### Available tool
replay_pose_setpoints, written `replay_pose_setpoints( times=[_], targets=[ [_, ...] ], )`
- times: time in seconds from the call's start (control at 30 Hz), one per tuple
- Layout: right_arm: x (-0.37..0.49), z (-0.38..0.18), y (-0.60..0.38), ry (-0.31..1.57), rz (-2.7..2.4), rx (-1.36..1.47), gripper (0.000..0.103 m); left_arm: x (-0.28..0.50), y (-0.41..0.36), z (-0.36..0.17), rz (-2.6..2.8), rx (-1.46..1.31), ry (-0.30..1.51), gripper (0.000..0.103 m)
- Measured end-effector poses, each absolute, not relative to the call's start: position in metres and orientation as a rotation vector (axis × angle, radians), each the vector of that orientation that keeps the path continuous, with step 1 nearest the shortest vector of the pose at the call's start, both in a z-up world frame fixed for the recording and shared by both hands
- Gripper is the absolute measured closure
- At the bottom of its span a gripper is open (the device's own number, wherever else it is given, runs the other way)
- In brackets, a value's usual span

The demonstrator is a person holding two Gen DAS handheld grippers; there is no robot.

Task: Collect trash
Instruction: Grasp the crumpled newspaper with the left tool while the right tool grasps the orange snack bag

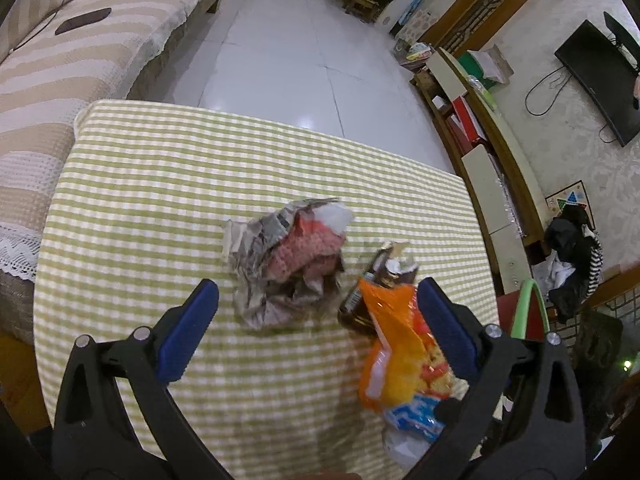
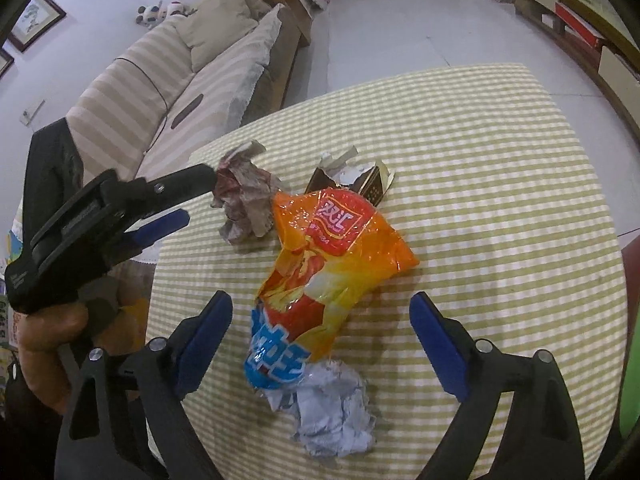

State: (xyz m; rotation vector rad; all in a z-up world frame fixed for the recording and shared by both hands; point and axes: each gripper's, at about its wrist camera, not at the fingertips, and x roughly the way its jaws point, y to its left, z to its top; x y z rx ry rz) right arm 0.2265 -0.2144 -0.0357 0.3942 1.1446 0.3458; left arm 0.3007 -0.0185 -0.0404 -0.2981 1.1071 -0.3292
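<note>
On the green-checked table (image 2: pixel 500 160) lies an orange snack bag (image 2: pixel 336 248) with a blue end. A crumpled pale paper ball (image 2: pixel 332 412) sits at that end. My right gripper (image 2: pixel 320 306) hovers over the bag, open, its blue pads clear on either side. Beyond lie a crumpled newspaper wad (image 2: pixel 244 200) and a torn brown carton (image 2: pixel 360 180). My left gripper (image 1: pixel 316 296) is open above the newspaper wad (image 1: pixel 288 260), with the orange bag (image 1: pixel 400 352) and carton (image 1: pixel 380 280) beside its right finger. In the right wrist view the left gripper (image 2: pixel 192 198) sits at the left, held by a hand (image 2: pixel 48 328).
A striped sofa (image 1: pixel 80 60) runs along the table's left side. White tiled floor (image 1: pixel 300 48) lies beyond the far table edge. A low wooden cabinet (image 1: pixel 480 152) and a wall TV (image 1: pixel 600 80) stand at the right. A green curved bar (image 1: pixel 528 308) rises by the table's right edge.
</note>
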Motion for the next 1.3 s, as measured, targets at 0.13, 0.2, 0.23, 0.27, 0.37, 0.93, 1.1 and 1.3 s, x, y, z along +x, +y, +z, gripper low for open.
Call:
replay_pose_setpoints(
  times=[0.13, 0.2, 0.23, 0.27, 0.37, 0.93, 1.1, 1.3],
  targets=[
    [0.232, -0.043, -0.213, 1.168, 0.359, 0.395, 0.029, 0.311, -0.024, -0.05, -0.329, -0.292, 1.122, 0.012],
    [0.235, -0.045, -0.211, 1.176, 0.369, 0.39, 0.033, 0.316, -0.026, -0.054, -0.328, -0.286, 1.128, 0.017],
    [0.235, -0.046, -0.211, 1.182, 0.373, 0.39, 0.035, 0.317, -0.027, -0.056, -0.328, -0.283, 1.133, 0.019],
    [0.237, -0.048, -0.209, 1.186, 0.376, 0.39, 0.038, 0.319, -0.027, -0.058, -0.327, -0.282, 1.138, 0.025],
    [0.237, -0.051, -0.209, 1.195, 0.382, 0.404, 0.038, 0.321, -0.027, -0.064, -0.325, -0.282, 1.152, 0.033],
    [0.231, -0.023, -0.207, 1.134, 0.415, 0.395, 0.066, 0.301, 0.002, -0.048, -0.299, -0.265, 1.128, 0.067],
    [0.223, -0.007, -0.207, 1.099, 0.423, 0.391, 0.067, 0.287, 0.01, -0.03, -0.282, -0.252, 1.102, 0.067],
    [0.207, 0.018, -0.208, 1.052, 0.43, 0.373, 0.067, 0.266, 0.014, -0.005, -0.273, -0.249, 1.063, 0.067]
  ],
)
